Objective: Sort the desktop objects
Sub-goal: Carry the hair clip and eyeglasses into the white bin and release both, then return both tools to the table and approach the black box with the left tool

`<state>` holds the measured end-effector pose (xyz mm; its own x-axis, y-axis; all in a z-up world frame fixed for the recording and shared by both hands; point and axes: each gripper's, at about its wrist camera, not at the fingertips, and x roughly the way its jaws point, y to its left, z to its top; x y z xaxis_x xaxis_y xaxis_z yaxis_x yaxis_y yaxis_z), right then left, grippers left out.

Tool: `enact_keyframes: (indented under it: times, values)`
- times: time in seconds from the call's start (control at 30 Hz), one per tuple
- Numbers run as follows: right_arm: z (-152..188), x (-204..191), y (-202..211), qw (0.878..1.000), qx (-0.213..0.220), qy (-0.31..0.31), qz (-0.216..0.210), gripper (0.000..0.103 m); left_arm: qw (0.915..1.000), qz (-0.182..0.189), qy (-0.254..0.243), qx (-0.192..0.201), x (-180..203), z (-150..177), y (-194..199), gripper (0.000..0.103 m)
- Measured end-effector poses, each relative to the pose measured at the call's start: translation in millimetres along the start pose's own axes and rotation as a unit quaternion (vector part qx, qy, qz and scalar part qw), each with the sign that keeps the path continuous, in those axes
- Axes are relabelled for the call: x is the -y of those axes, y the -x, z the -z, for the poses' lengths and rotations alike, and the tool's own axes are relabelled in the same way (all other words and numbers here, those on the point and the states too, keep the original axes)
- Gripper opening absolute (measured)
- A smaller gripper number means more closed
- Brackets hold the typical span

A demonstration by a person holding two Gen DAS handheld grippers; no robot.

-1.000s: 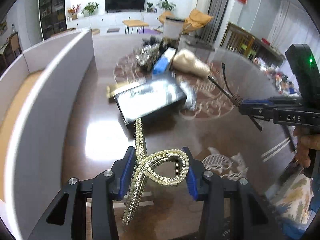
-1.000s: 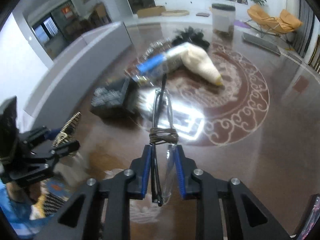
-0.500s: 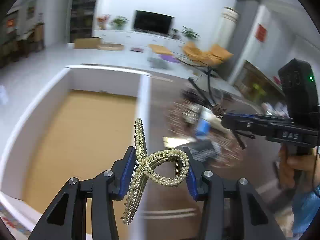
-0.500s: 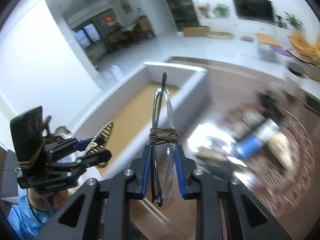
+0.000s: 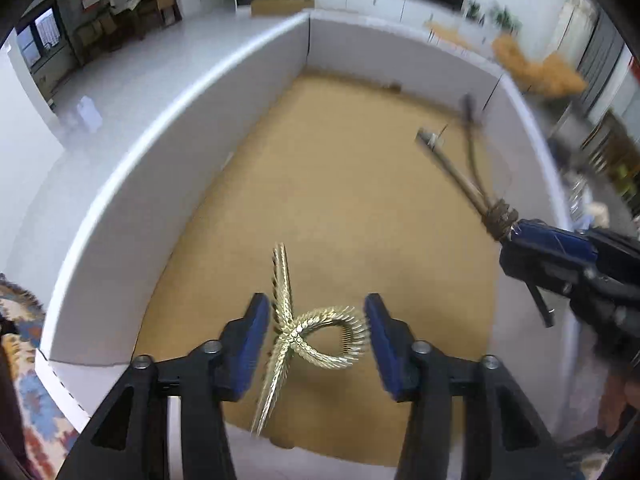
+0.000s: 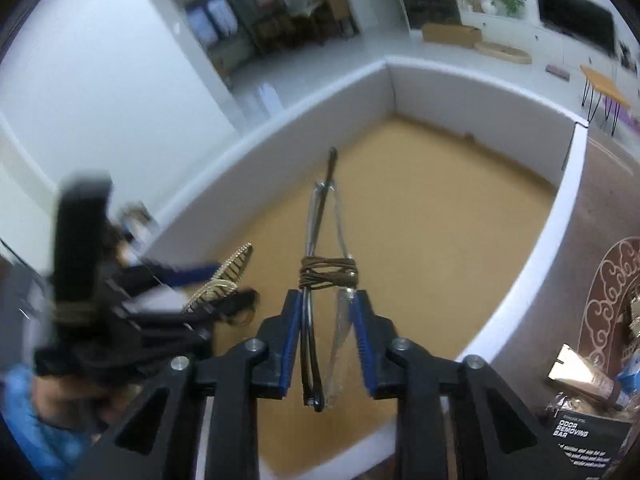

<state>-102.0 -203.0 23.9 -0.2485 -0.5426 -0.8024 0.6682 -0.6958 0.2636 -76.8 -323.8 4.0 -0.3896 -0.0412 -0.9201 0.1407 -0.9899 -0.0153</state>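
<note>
My left gripper (image 5: 314, 324) hangs over a white-walled box (image 5: 188, 104) with a tan floor. Its jaws stand apart, and a gold rhinestone hair claw (image 5: 308, 332) sits loose between them, blurred and clear of both pads. My right gripper (image 6: 325, 320) is shut on folded glasses (image 6: 320, 248) tied with brown cord, held above the same box (image 6: 472, 96). The right gripper (image 5: 532, 240) with the glasses (image 5: 468, 168) shows at the right of the left wrist view. The left gripper (image 6: 216, 280) and the claw (image 6: 224, 276) show at the left of the right wrist view.
A dark patterned tabletop (image 6: 612, 280) lies right of the box. On it are a black carton marked ODOR REMOVING BAR (image 6: 580, 444) and a gold-capped tube (image 6: 580, 372). A patterned rug (image 5: 24, 360) lies at the lower left of the left wrist view.
Both grippers swung from the cluttered tabletop to above the white box. The left jaws have spread and the hair claw has come free between them. The right gripper keeps the glasses.
</note>
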Motion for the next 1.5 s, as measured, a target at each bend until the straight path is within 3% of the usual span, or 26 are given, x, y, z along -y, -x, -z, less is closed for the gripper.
enact_keyframes:
  times: [0.03,0.1,0.13,0.23,0.33,0.43,0.7,0.8,0.83,0.87,0.97,1.03,1.13,1.3,1.37,1.5]
  values:
    - [4.5,-3.1,-10.1,0.999,-0.013,0.018,0.025,0.039,0.9999,0.0,-0.002,-0.011,2.2,1.3,-4.1,0.064]
    - [9.5,-14.5,-12.2,0.997,0.002,0.067,0.048,0.057,0.9998,0.011,-0.003,-0.013,6.3,1.6,-1.9,0.072]
    - [11.8,-18.7,-13.3,0.995,0.003,0.082,0.059,0.072,0.9999,0.013,0.0,-0.011,7.1,1.3,0.0,0.081]
    - [16.1,-25.0,-22.4,0.989,-0.002,0.123,0.081,0.071,0.9998,-0.017,-0.011,0.007,14.1,2.1,7.6,0.081]
    - [16.9,-29.1,-27.4,0.982,-0.008,0.165,0.09,0.069,0.9998,0.017,0.004,0.005,14.4,5.5,7.5,0.086]
    - [18.8,-35.6,-35.6,0.974,-0.021,0.194,0.112,0.069,0.9999,0.014,-0.008,0.005,27.8,11.0,6.0,0.086]
    - [18.2,1.9,-15.2,0.98,0.004,0.18,0.089,0.066,0.9984,0.048,0.015,0.025,34.4,13.3,9.9,0.086]
    - [16.4,14.7,9.8,0.989,0.052,0.123,0.07,0.073,0.9928,0.093,0.047,0.059,16.0,20.7,31.4,0.086]
    - [17.5,19.2,19.2,0.989,0.065,0.112,0.064,0.081,0.9899,0.1,0.057,0.084,9.9,22.1,44.2,0.086]
    - [22.1,27.2,34.6,0.99,0.085,0.099,0.061,0.093,0.9882,0.1,0.06,0.099,7.1,22.5,50.6,0.088]
    - [48.5,61.8,85.6,0.984,0.144,0.06,0.082,0.103,0.9825,0.092,0.056,0.152,10.6,27.1,81.1,0.098]
    - [77.6,88.4,110.4,0.98,0.162,0.032,0.111,0.103,0.9817,0.079,0.043,0.168,26.4,33.0,96.2,0.1]
    - [140.9,132.4,142.3,0.973,0.161,-0.025,0.166,0.103,0.9779,0.094,-0.001,0.187,69.9,51.3,112.3,0.1]
    - [226.2,209.1,152.0,0.957,0.093,-0.139,0.239,0.103,0.9616,0.154,-0.099,0.205,175.6,89.1,127.5,0.102]
    - [260.2,232.5,164.9,0.948,0.076,-0.175,0.256,0.103,0.9569,0.17,-0.136,0.192,214.0,104.0,122.7,0.103]
    - [274.1,257.5,174.0,0.938,0.075,-0.197,0.276,0.103,0.9567,0.179,-0.191,0.127,284.6,130.3,75.5,0.103]
